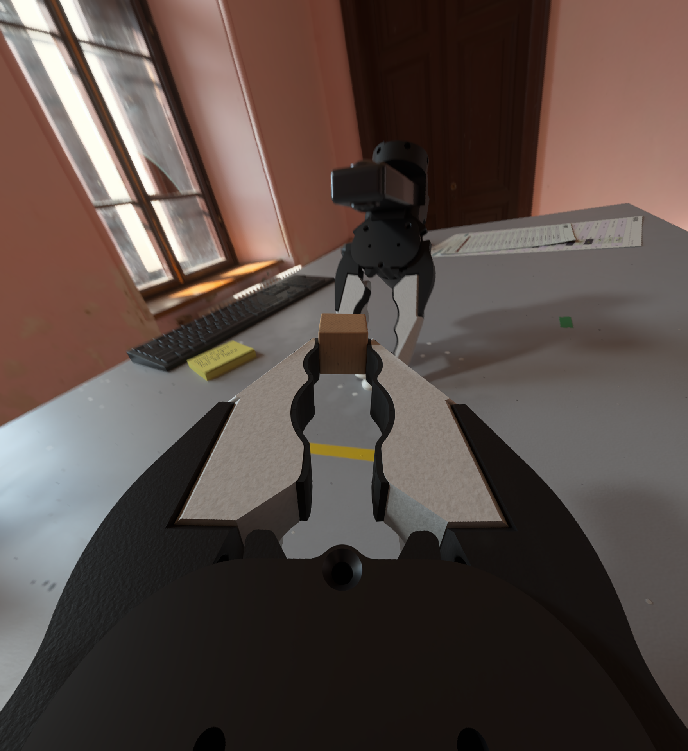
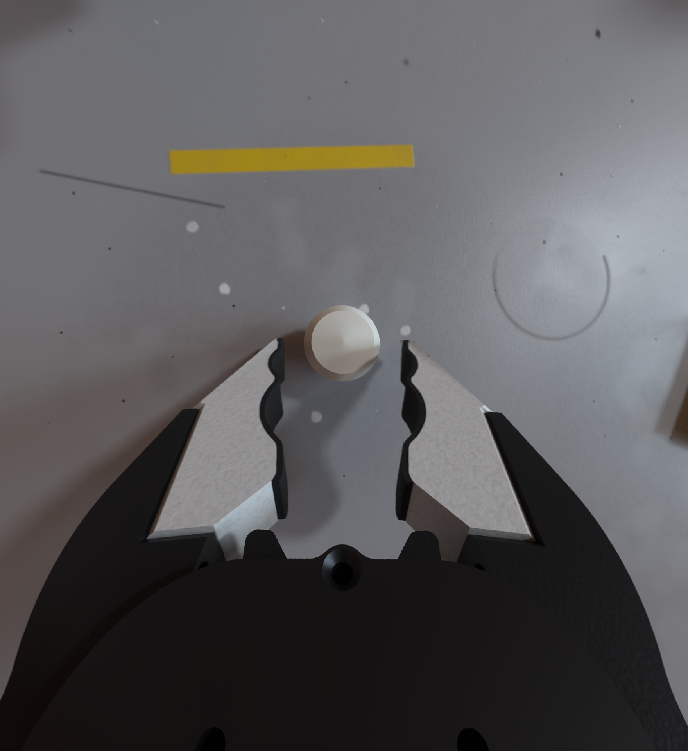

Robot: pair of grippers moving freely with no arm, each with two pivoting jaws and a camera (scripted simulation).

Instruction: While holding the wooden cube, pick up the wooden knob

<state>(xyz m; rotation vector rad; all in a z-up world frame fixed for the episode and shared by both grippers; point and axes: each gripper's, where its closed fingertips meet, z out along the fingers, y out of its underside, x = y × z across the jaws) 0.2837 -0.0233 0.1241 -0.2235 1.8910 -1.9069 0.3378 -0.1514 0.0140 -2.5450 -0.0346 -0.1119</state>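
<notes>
The left gripper (image 1: 342, 349) pinches a small tan wooden cube (image 1: 342, 348) above the grey table (image 1: 537, 406). The right gripper (image 2: 340, 349), jaws spread, hovers over the pale round wooden knob (image 2: 341, 342) on the table; next, probably, lower and close.

The left wrist view looked low and level across the grey table (image 1: 537, 406), facing the window (image 1: 111, 162), with the yellow tape strip (image 1: 341, 452) close below. The right wrist view looked steeply down, close over the same yellow tape strip (image 2: 291, 159). Both views shared that strip and the tabletop around it.
</notes>
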